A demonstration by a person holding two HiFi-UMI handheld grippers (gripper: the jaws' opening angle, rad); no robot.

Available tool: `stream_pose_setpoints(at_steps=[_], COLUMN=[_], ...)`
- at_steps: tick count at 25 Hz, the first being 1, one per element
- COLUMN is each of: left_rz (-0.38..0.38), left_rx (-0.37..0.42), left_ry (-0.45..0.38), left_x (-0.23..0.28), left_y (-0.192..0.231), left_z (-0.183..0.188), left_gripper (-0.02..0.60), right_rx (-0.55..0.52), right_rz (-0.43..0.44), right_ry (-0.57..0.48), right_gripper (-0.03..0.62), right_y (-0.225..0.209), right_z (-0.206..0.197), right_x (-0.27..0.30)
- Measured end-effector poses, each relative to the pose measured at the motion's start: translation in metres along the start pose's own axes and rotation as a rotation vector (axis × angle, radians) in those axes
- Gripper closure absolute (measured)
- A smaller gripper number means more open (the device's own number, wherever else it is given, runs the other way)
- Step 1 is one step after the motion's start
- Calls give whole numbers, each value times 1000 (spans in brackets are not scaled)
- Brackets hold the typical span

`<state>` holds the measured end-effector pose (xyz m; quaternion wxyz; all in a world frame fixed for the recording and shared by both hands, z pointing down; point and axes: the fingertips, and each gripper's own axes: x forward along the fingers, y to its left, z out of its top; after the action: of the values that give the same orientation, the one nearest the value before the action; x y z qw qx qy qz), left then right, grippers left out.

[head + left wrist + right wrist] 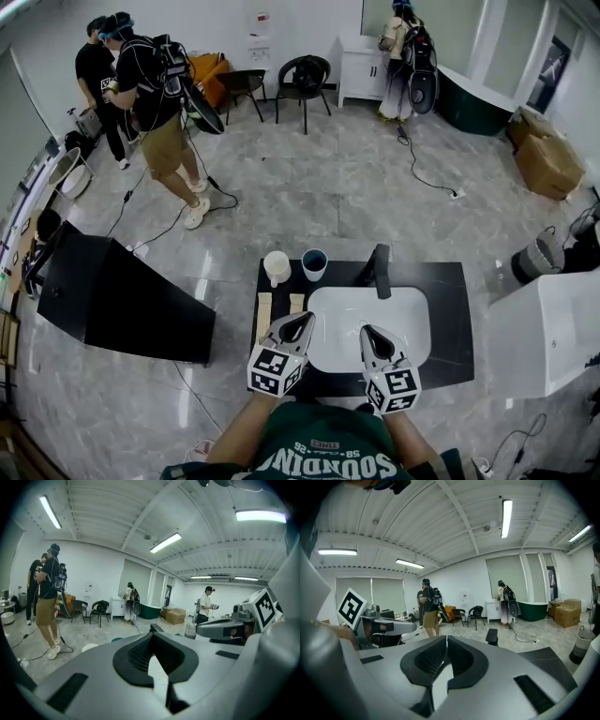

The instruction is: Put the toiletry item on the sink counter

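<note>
The black worktop [450, 309] carried a white basin [412, 319] set into its middle, with a dark tap [381, 270] standing at the basin's far rim.

The left gripper [302, 320] was held above the near left edge of the basin. Its jaws were closed tip to tip, with nothing between them. The right gripper [367, 331] was held beside it, over the near part of the basin, jaws likewise closed and empty.

A white cup [277, 266] and a dark blue cup [314, 263] stood upright side by side at the far left of the worktop.

Two flat tan items, the longer [264, 315] and the shorter [296, 303], lay on the worktop just left of the basin, beside the left gripper. Which of these was the toiletry item could not be determined; none was in either gripper.
</note>
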<state>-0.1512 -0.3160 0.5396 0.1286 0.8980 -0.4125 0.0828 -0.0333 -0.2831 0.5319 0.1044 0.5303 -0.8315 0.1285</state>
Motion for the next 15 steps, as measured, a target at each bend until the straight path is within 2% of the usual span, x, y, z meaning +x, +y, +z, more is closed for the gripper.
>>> stream_pose_setpoints(at_steps=[8,15], left_rz=[-23,-43], left_rx=[45,47], left_ry=[-59,-55], left_x=[0,6], left_y=[-15,-22], left_z=[10,9], left_gripper=[571,571], right_rx=[12,5], right_rz=[15,16], right_ry=[-8,-2], right_gripper=[551,551], right_y=[-2,-5], right_z=[1,0], right_x=[-6,-5])
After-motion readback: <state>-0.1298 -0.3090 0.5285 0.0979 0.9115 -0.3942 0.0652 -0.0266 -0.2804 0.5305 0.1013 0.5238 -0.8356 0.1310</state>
